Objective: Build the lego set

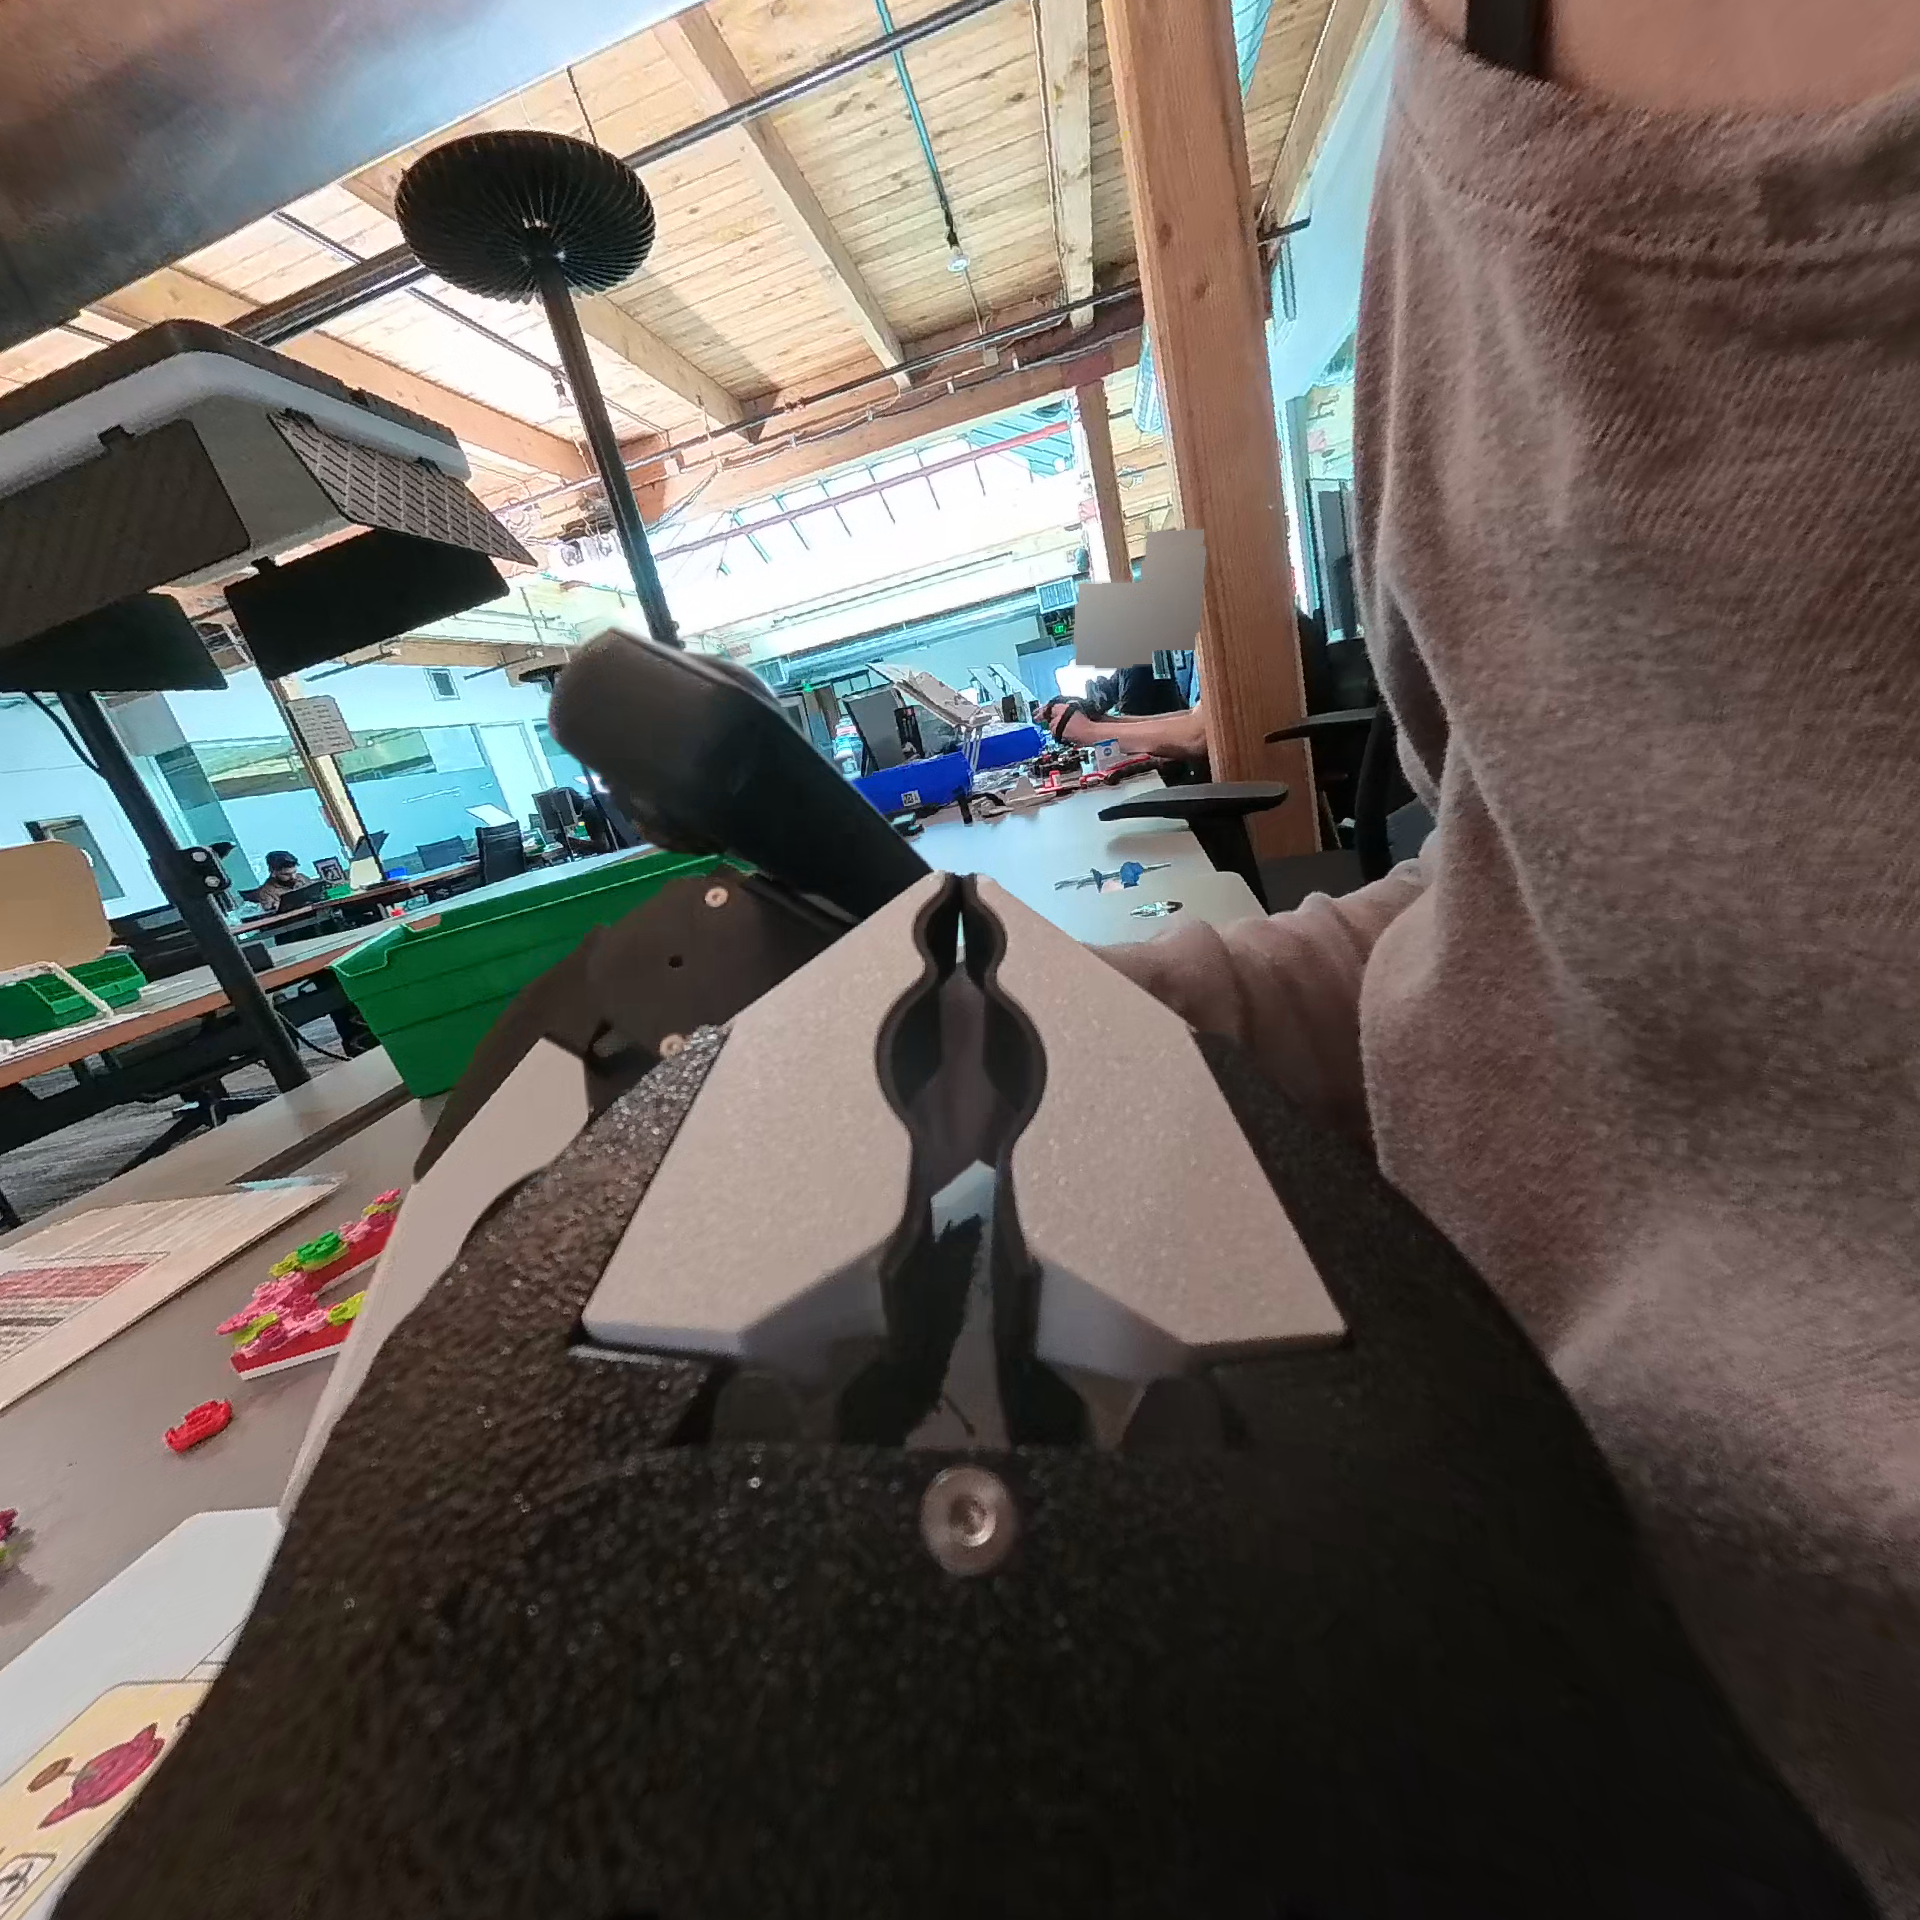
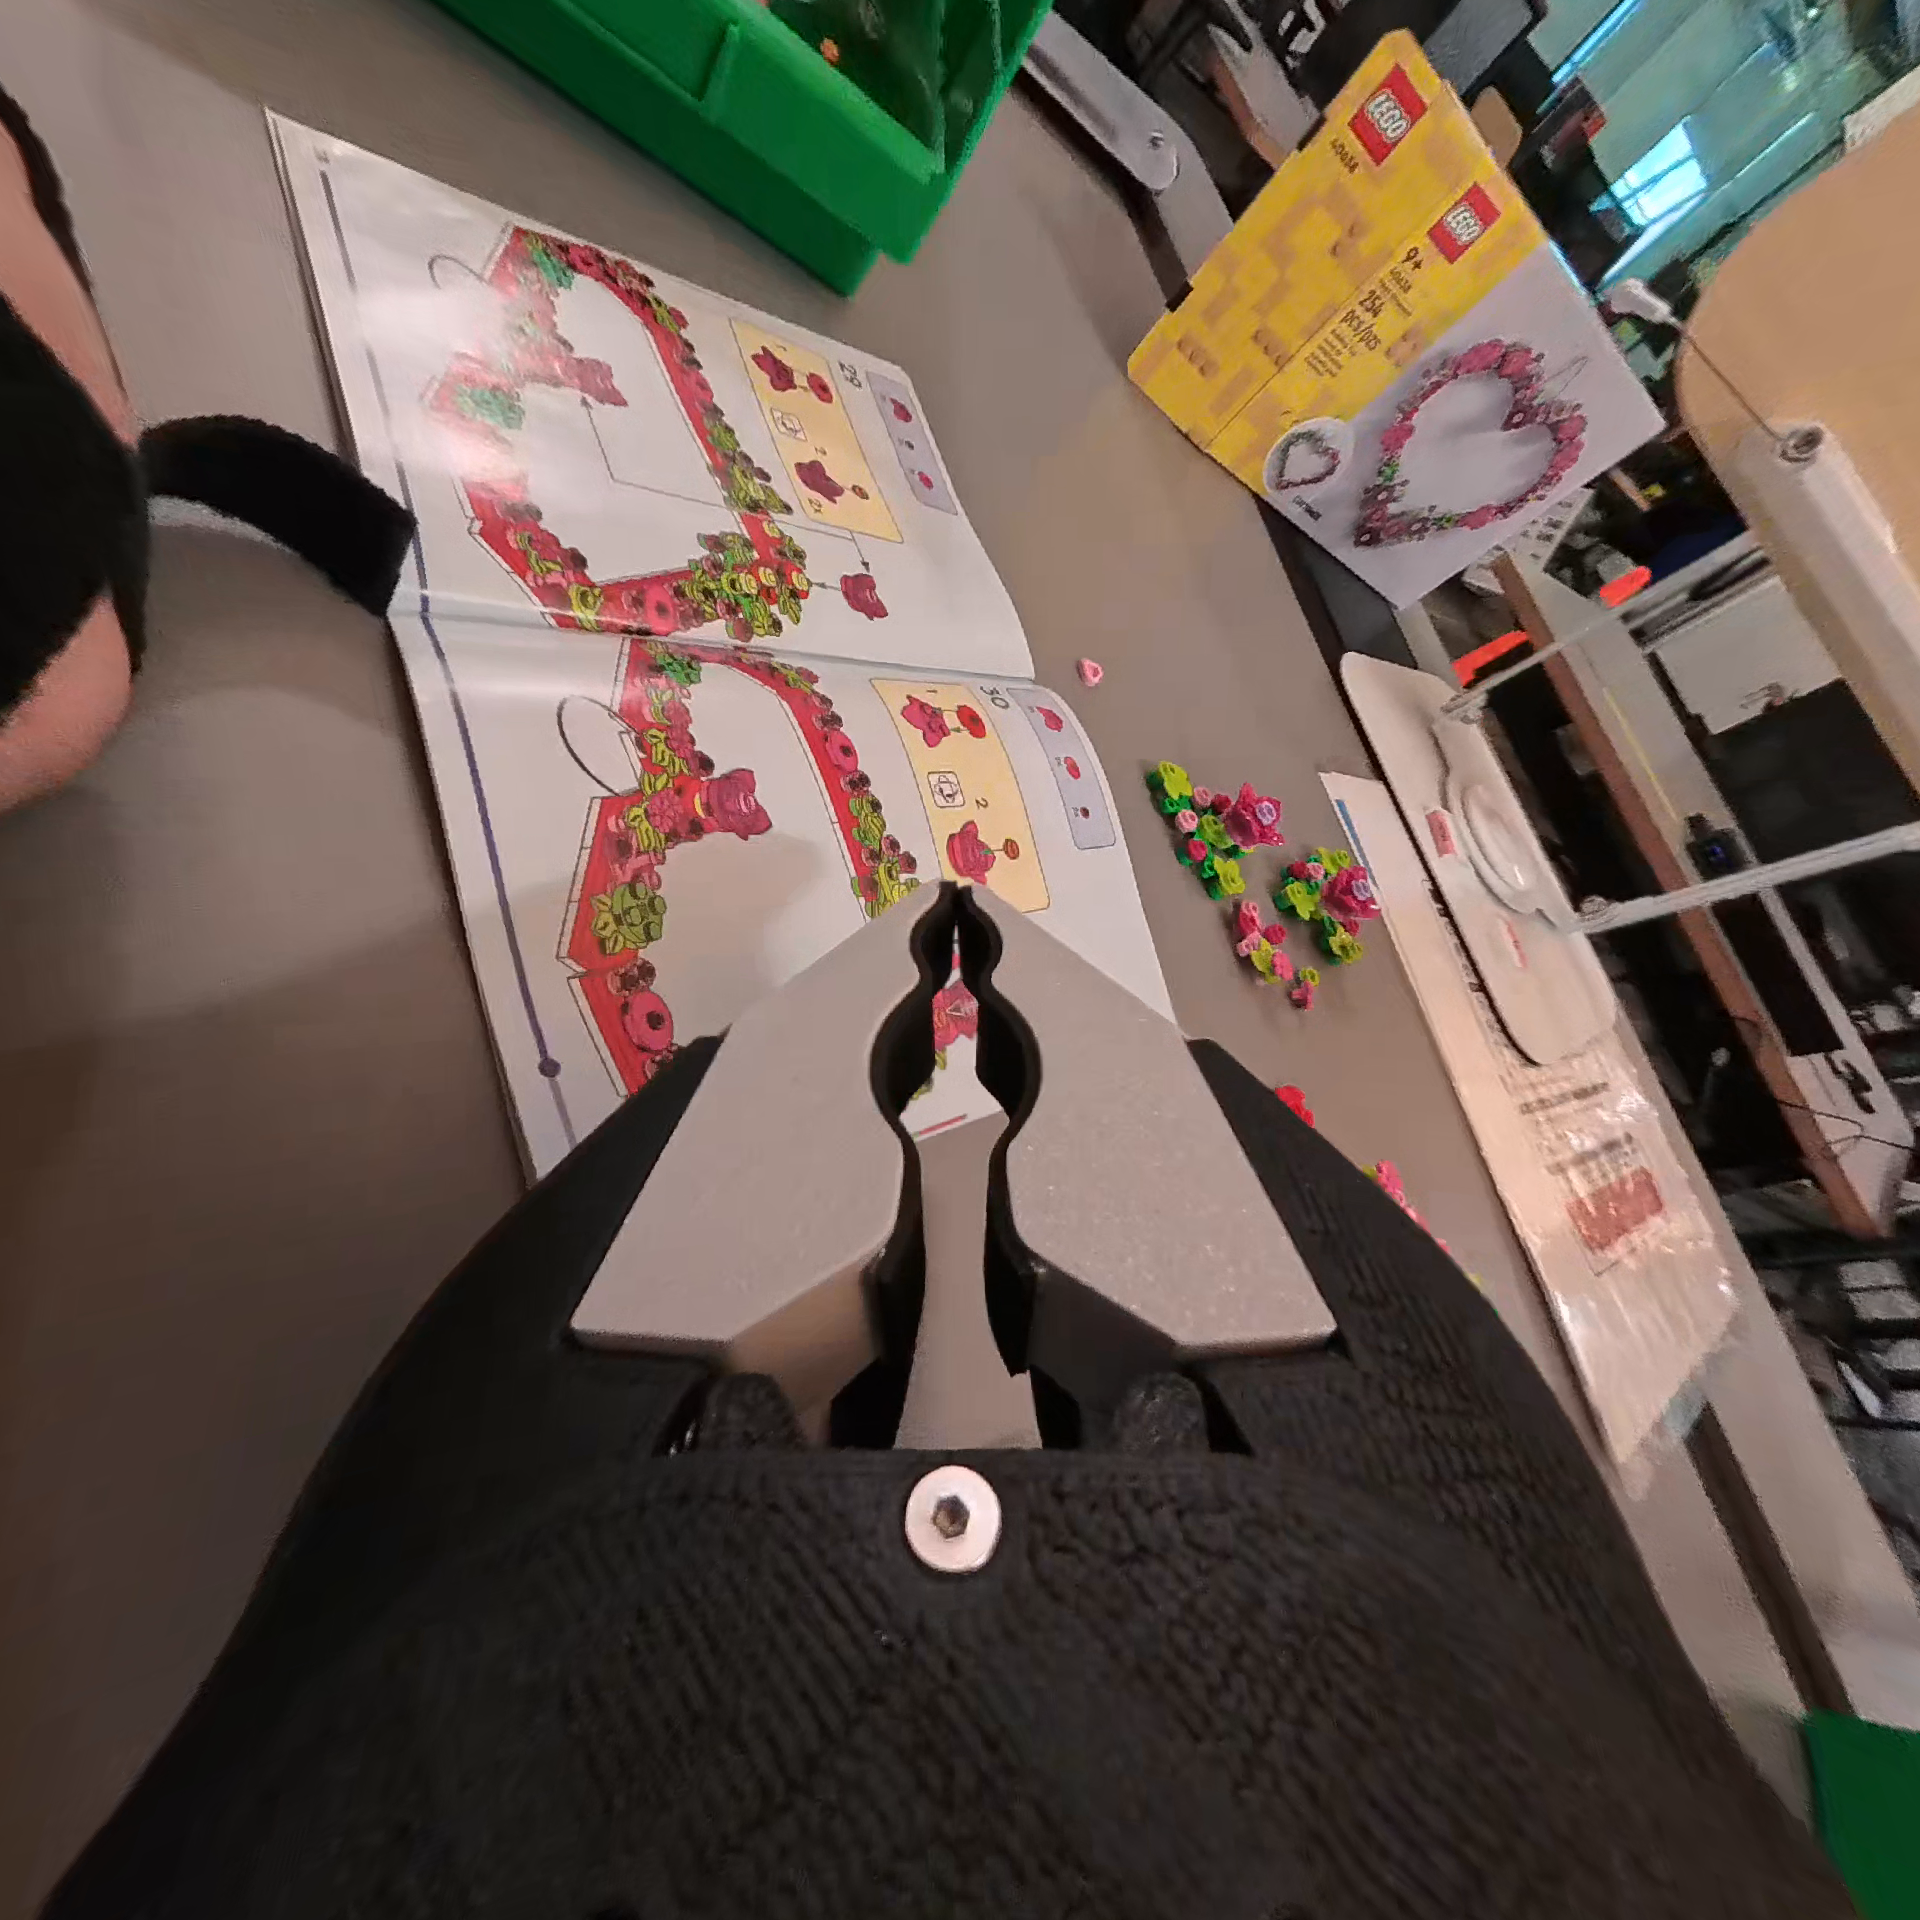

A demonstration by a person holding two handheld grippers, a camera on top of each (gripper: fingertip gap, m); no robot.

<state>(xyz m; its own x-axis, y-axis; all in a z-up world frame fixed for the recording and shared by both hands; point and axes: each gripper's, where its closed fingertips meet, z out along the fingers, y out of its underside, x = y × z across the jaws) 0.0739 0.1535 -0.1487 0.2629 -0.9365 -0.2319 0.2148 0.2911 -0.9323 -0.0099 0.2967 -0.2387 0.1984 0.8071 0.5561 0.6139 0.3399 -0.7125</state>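
Observation:
My left gripper is shut and empty, raised off the table and pointing up at the room, close to a person's grey sleeve. My right gripper is shut and empty, hovering over the open instruction booklet. Partly built sections with pink flowers and green leaves lie on the table to the right of the booklet. A single small pink piece lies beyond them. In the left wrist view a red section with pink and green pieces and a small red piece lie at the left.
A green bin stands past the booklet; it also shows in the left wrist view. The yellow set box lies at the far right. A clear plastic bag and white sheets lie along the right table edge. A person's arm is at the left. Some 20 cm of space lies between my two pairs of fingers.

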